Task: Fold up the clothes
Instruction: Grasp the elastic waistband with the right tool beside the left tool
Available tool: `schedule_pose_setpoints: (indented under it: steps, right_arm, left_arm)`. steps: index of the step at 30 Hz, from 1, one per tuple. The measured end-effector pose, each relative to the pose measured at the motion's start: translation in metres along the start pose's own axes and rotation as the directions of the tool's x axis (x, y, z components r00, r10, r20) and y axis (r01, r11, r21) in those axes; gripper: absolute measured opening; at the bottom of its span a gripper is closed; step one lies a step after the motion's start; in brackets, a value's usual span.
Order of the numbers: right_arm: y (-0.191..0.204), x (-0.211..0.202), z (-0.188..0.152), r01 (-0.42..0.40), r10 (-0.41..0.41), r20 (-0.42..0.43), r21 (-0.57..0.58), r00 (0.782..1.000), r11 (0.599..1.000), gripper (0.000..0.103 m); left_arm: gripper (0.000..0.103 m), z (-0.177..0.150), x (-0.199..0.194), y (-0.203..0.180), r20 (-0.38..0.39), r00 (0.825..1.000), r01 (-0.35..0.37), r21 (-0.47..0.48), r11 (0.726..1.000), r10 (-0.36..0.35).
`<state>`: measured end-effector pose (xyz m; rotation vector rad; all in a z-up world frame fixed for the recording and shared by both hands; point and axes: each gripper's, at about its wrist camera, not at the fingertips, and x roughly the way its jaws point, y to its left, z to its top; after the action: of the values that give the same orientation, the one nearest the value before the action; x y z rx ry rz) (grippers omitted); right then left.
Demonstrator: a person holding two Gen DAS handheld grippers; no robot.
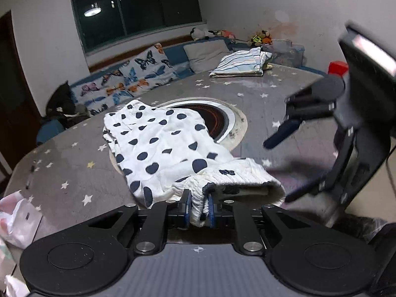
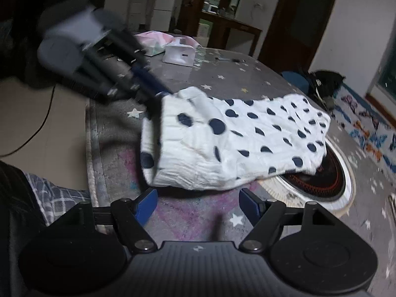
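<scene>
Left wrist view: the left gripper pinches the ribbed white hem of the polka-dot garment between its blue pads. The garment trails away across the grey star-patterned tabletop, its far part lying over the round burner sunk in the middle. The right gripper hangs blurred at the right, holding nothing. No writing can be read here.

Right wrist view: the right gripper stands with jaws wide apart just short of the garment's near edge, nothing between its pads. The left gripper, blurred, clamps the hem's far corner. A white box beyond bears a small dark mark, too small to read
</scene>
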<state>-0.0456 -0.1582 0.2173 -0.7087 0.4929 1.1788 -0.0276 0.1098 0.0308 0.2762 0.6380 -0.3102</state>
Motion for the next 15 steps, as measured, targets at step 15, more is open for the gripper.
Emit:
schedule_pose_setpoints:
  steps: [15]
  right_arm:
    - [0.006, 0.016, 0.024, 0.005, 0.006, 0.177, -0.058, 0.984, 0.998, 0.035]
  left_arm:
    - [0.024, 0.003, -0.004, 0.034, -0.037, 0.996, 0.081, -0.088, 0.993, -0.084]
